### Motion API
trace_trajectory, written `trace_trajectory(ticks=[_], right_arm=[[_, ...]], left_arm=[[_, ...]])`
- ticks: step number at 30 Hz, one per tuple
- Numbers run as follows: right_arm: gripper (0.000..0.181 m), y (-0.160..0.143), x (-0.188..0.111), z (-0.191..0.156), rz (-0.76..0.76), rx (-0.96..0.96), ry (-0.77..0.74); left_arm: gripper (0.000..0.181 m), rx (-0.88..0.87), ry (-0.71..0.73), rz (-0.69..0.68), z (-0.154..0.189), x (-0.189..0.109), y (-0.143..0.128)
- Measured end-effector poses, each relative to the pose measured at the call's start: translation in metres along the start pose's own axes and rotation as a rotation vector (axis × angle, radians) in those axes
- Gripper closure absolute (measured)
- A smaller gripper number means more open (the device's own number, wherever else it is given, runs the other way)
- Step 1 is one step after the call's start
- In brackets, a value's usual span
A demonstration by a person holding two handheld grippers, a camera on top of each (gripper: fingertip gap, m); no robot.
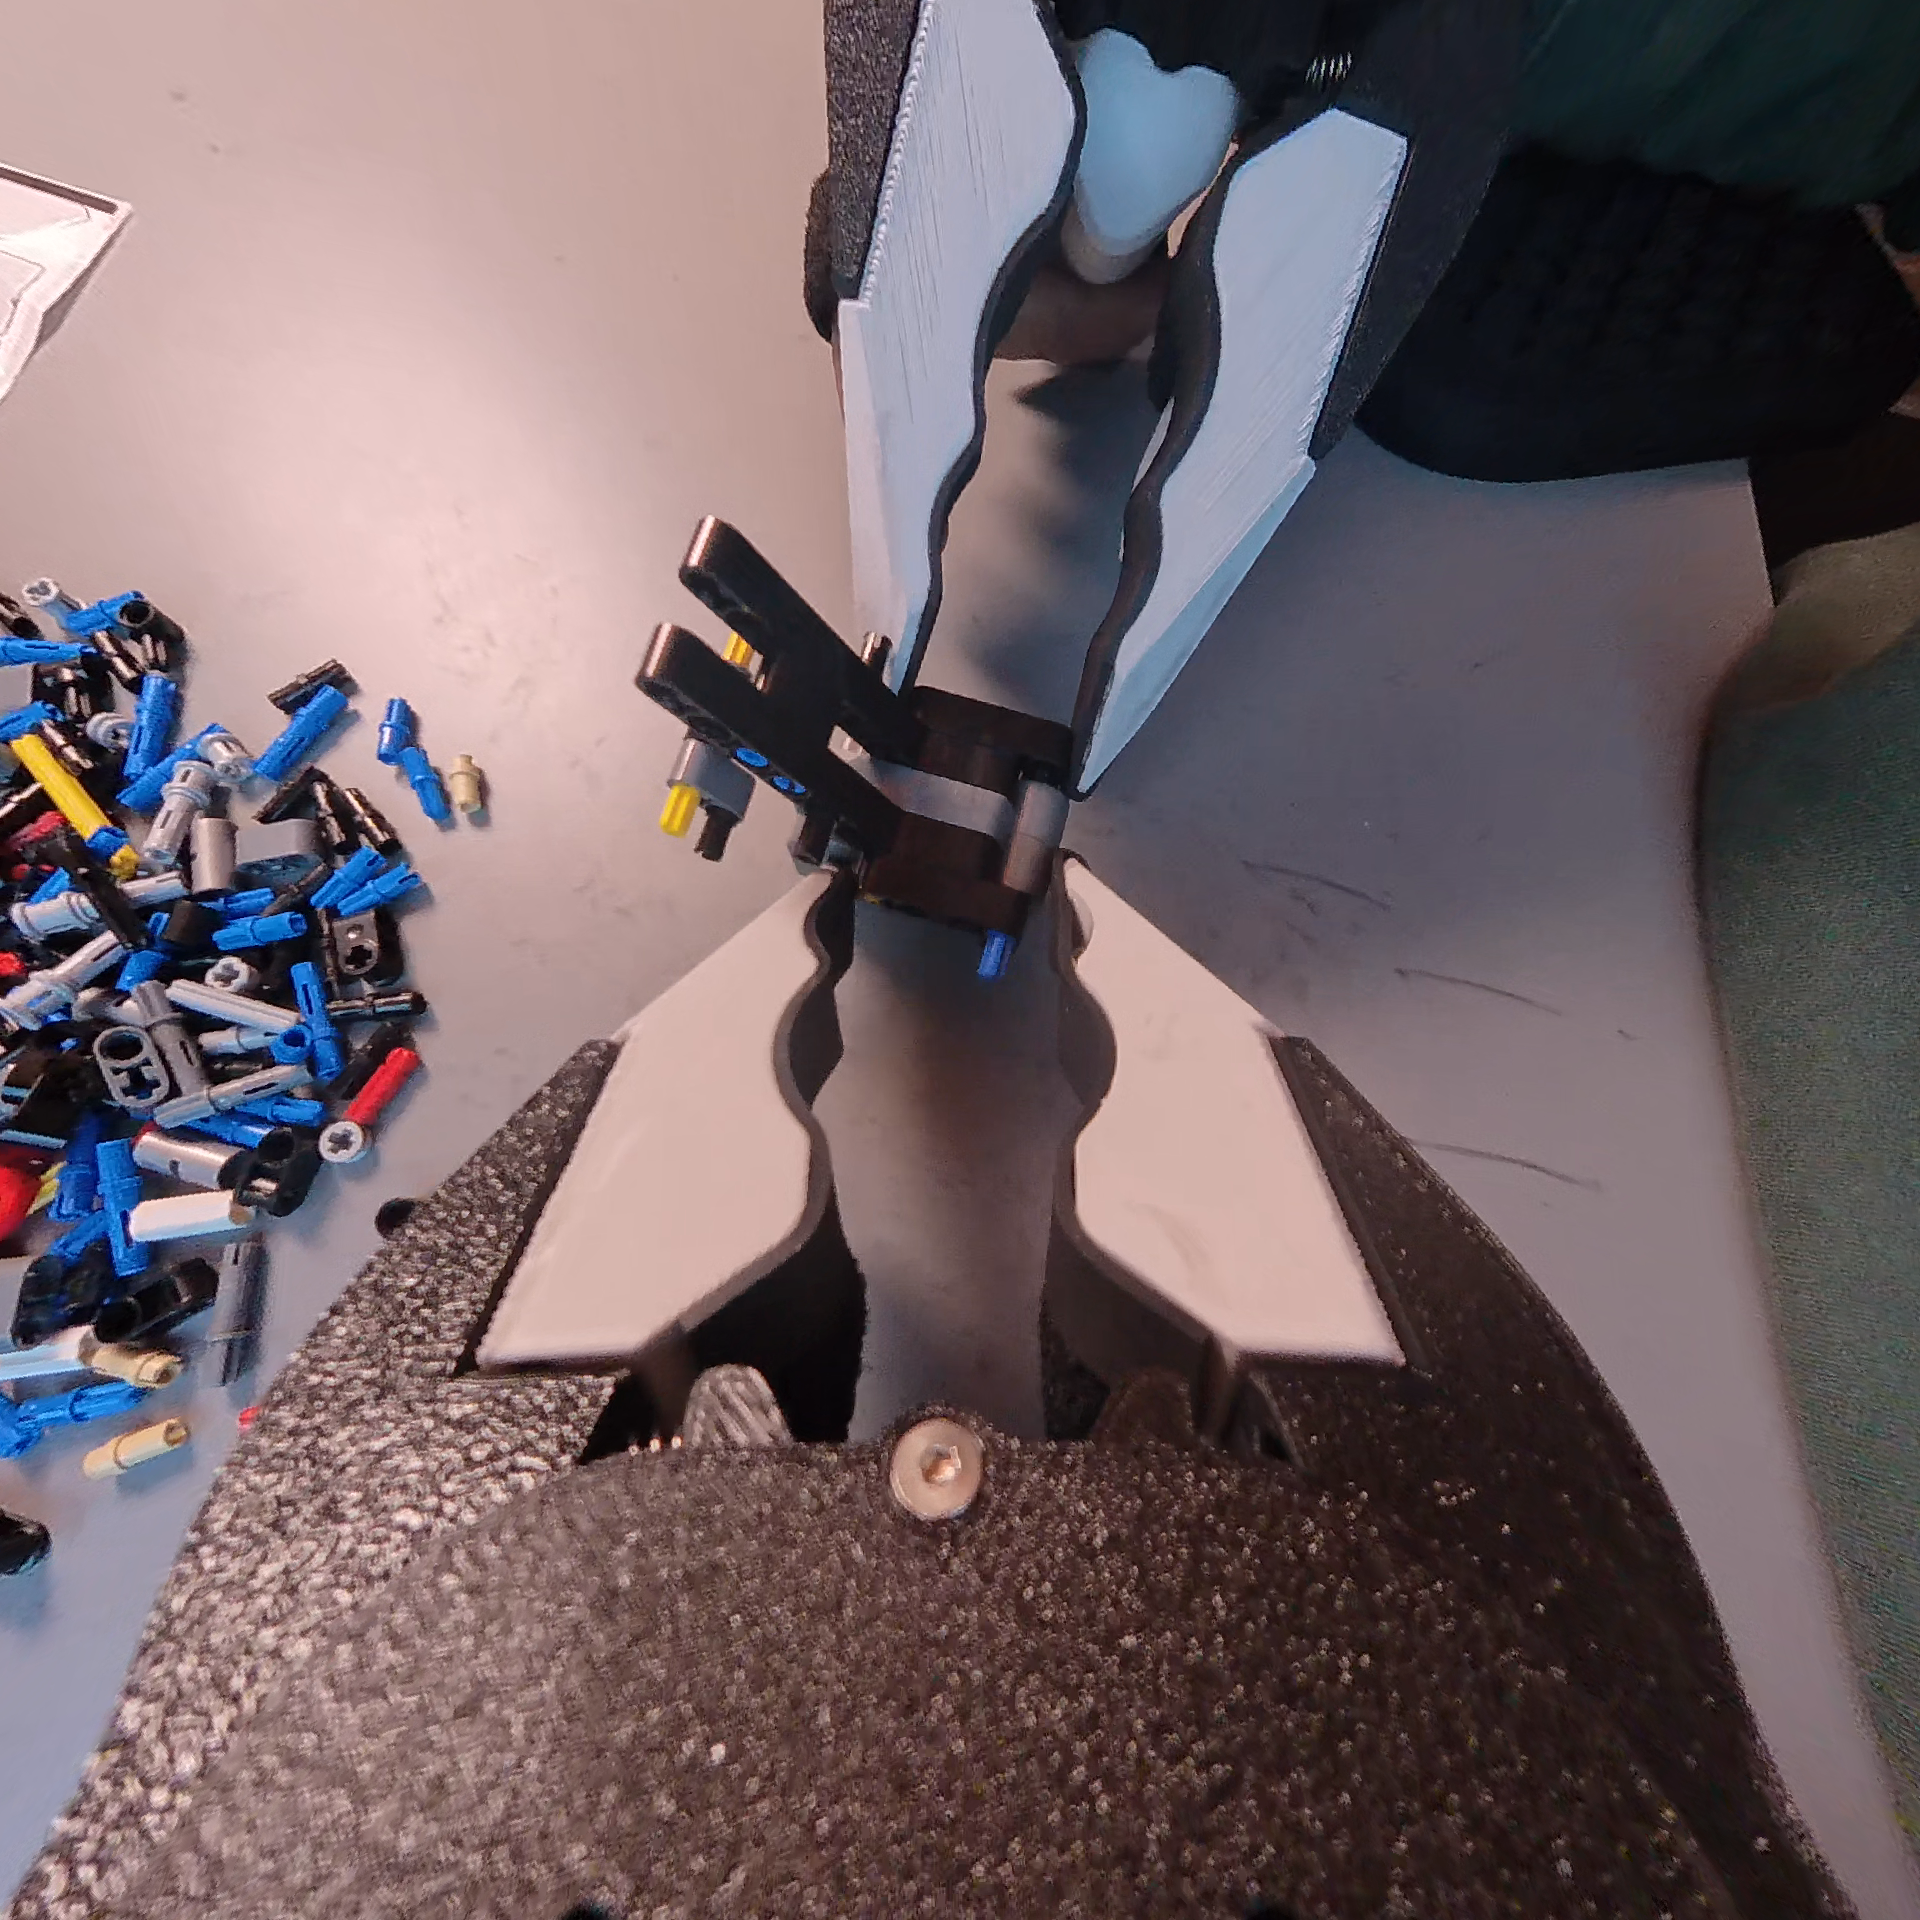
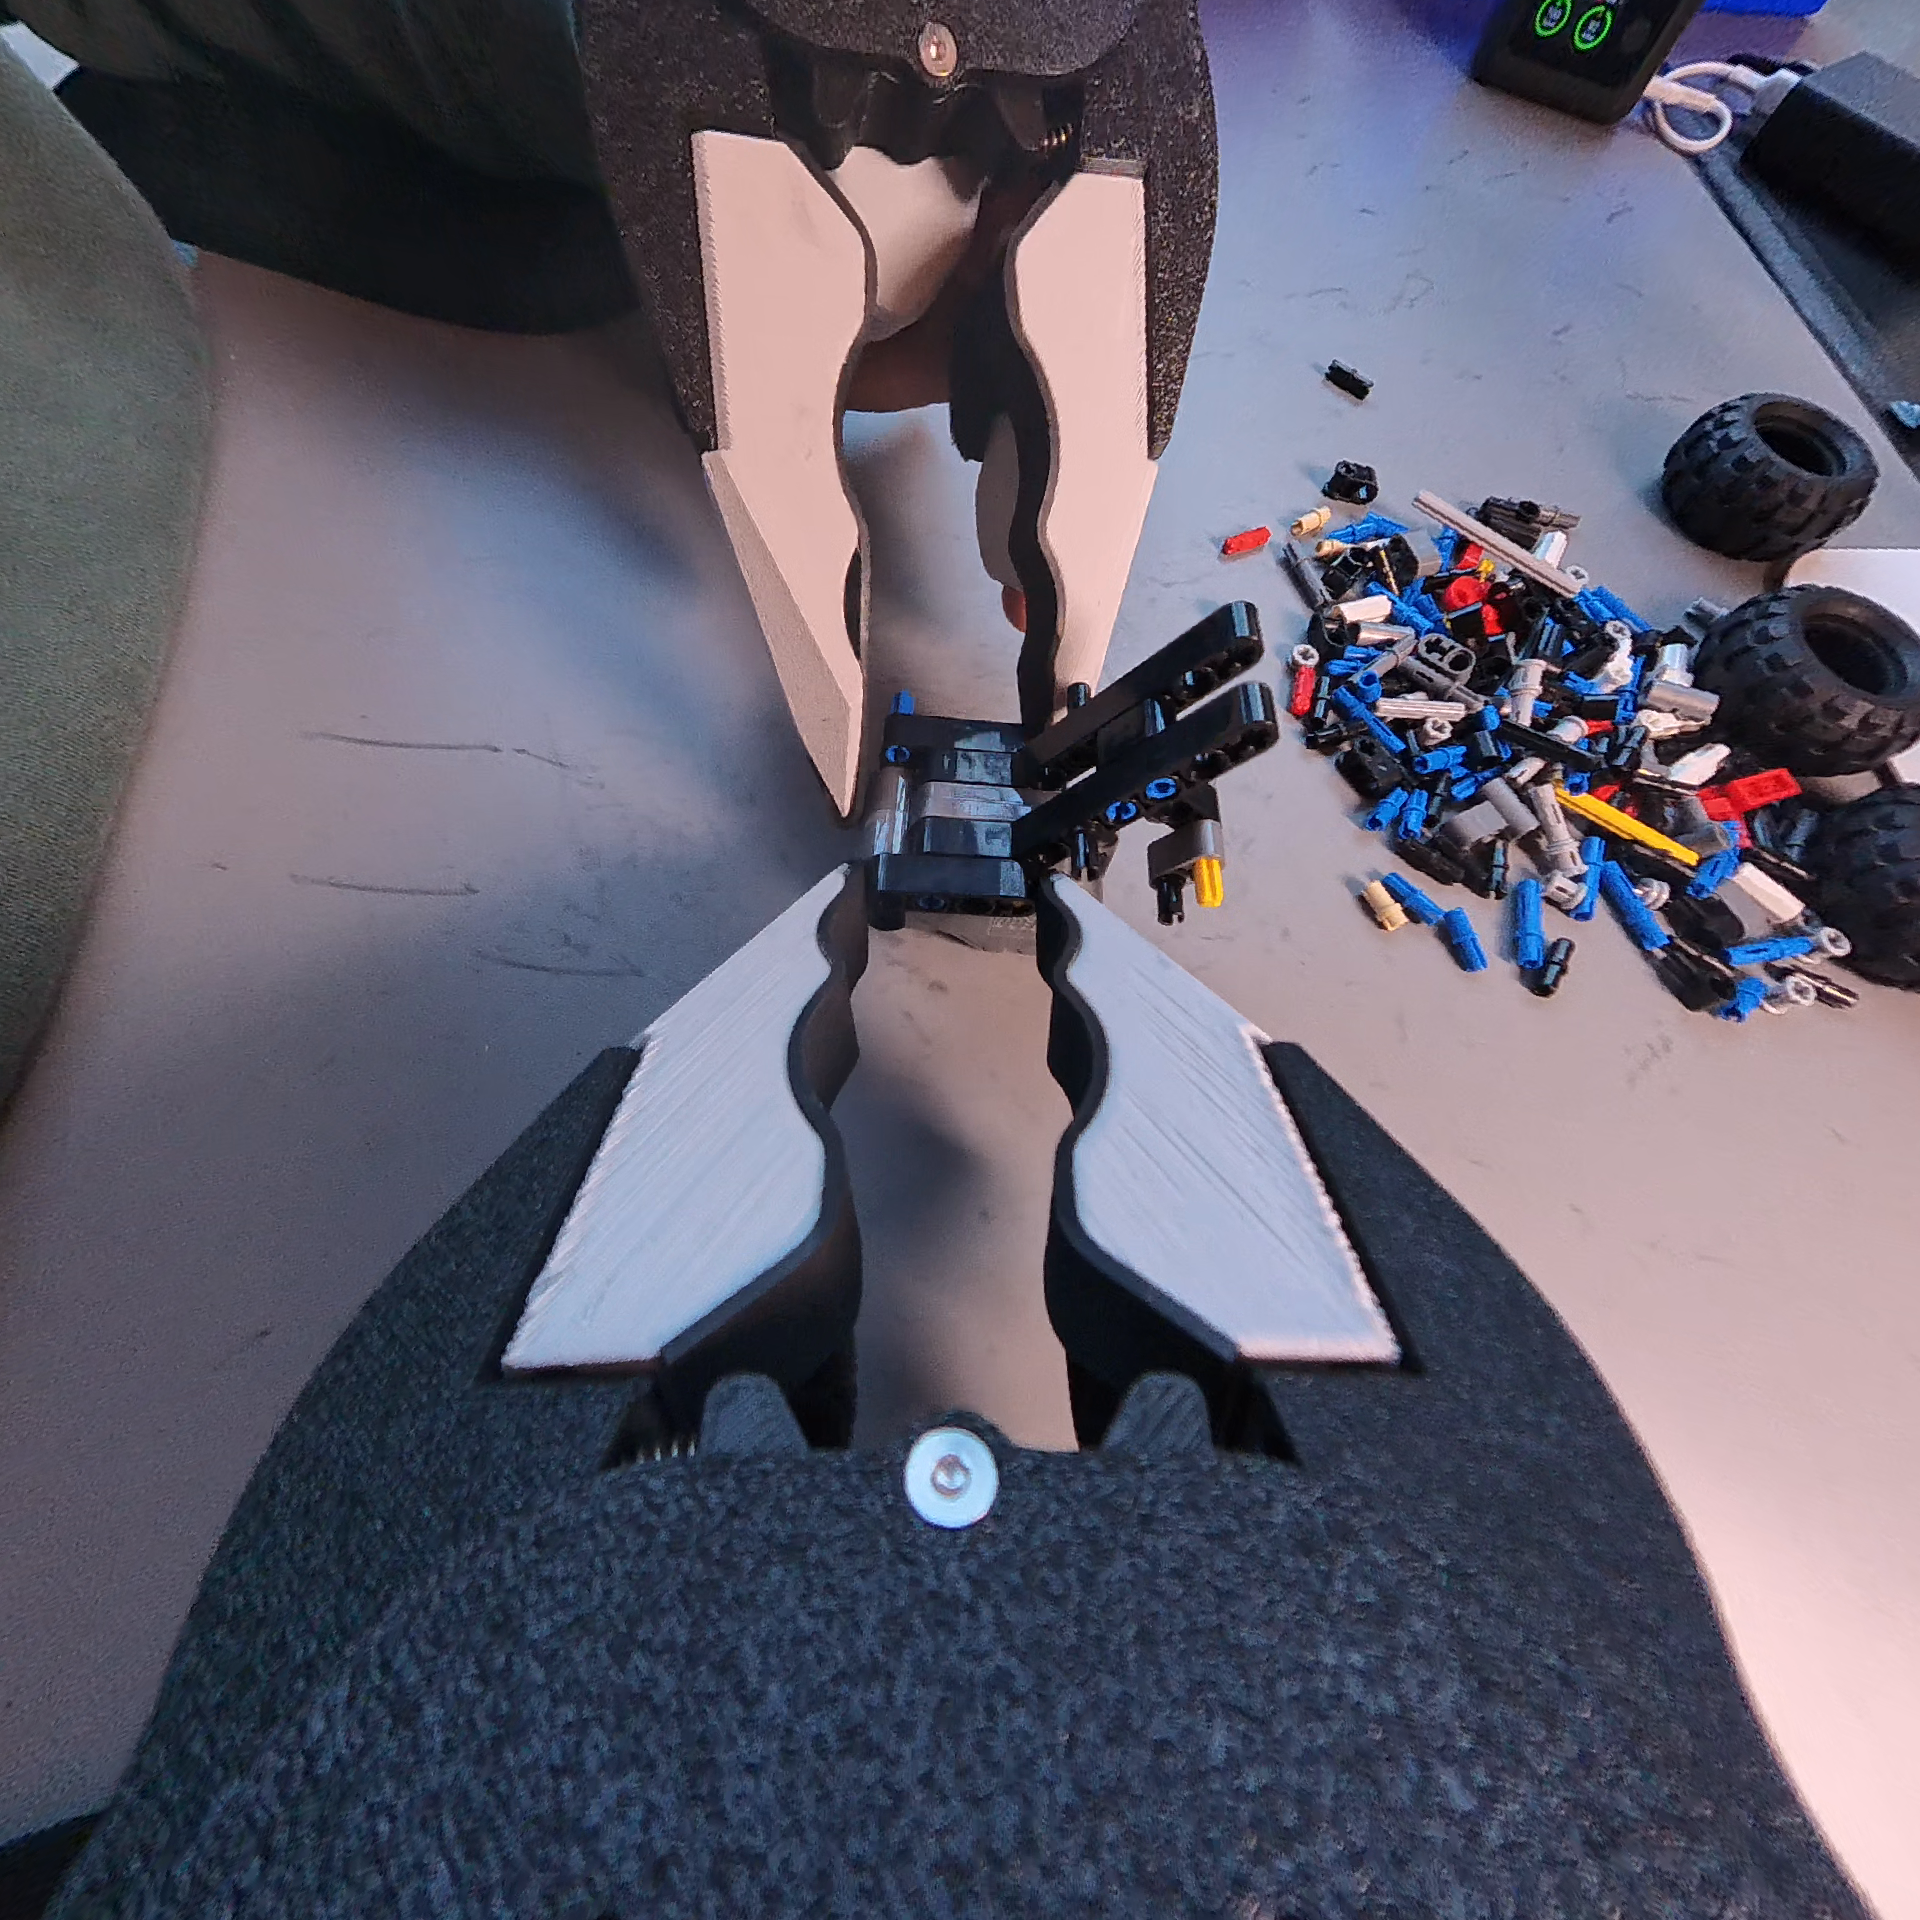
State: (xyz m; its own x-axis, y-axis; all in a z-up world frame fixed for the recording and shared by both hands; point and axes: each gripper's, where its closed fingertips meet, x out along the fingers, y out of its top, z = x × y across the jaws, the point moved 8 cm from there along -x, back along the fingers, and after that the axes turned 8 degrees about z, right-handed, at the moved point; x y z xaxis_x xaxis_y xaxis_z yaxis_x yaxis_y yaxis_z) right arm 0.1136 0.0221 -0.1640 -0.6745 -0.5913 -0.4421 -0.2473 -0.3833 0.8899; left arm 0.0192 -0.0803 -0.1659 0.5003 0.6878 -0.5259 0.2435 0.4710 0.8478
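Black beam assembly [image 1: 914, 800] sits mid-frame, clamped from below by left gripper [image 1: 951, 883], from above by right gripper [image 1: 992, 738].

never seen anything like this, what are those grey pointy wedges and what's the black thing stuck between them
The wedges are fingers of two hand-held grippers; each carries a camera looking along its own fingers, so each picture also shows the other gripper opposite. In the left wrist view, the left gripper is at the bottom; in the right wrist view, the right gripper is. Both pinch one small black and grey toy assembly with two black beams sticking out, just over a grey table. Beside it lie a pile of loose blue, black and grey building pieces and black rubber tyres.
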Motion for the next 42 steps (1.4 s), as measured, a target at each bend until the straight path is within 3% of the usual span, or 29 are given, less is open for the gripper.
trace_trajectory(ticks=[12,15,22,28,33,40,42], right_arm=[[0.15,-0.007,-0.01,0.002,0.01,0.024,0.026],[0.15,-0.019,-0.032,0.014,0.004,0.069,-0.038],[0.15,-0.002,-0.035,0.004,0.064,0.011,-0.041],[0.15,0.008,-0.038,0.0,0.178,-0.056,-0.097],[0.15,0.018,-0.036,-0.005,0.241,-0.155,-0.155],[0.15,0.037,-0.026,-0.02,0.292,-0.345,-0.244],[0.15,0.039,-0.022,-0.023,0.279,-0.393,-0.269]], left_arm=[[0.149,-0.076,-0.018,0.006,0.001,0.002,0.001],[0.152,-0.095,0.05,-0.013,-0.012,-0.011,-0.01],[0.15,-0.079,-0.007,0.011,-0.01,0.002,0.0],[0.14,-0.134,-0.046,0.103,-0.013,-0.01,0.008],[0.148,-0.261,-0.118,0.27,-0.013,-0.03,0.016],[0.151,-0.482,-0.335,0.407,0.001,-0.026,0.027],[0.163,-0.496,-0.349,0.42,0.002,-0.027,0.028]])
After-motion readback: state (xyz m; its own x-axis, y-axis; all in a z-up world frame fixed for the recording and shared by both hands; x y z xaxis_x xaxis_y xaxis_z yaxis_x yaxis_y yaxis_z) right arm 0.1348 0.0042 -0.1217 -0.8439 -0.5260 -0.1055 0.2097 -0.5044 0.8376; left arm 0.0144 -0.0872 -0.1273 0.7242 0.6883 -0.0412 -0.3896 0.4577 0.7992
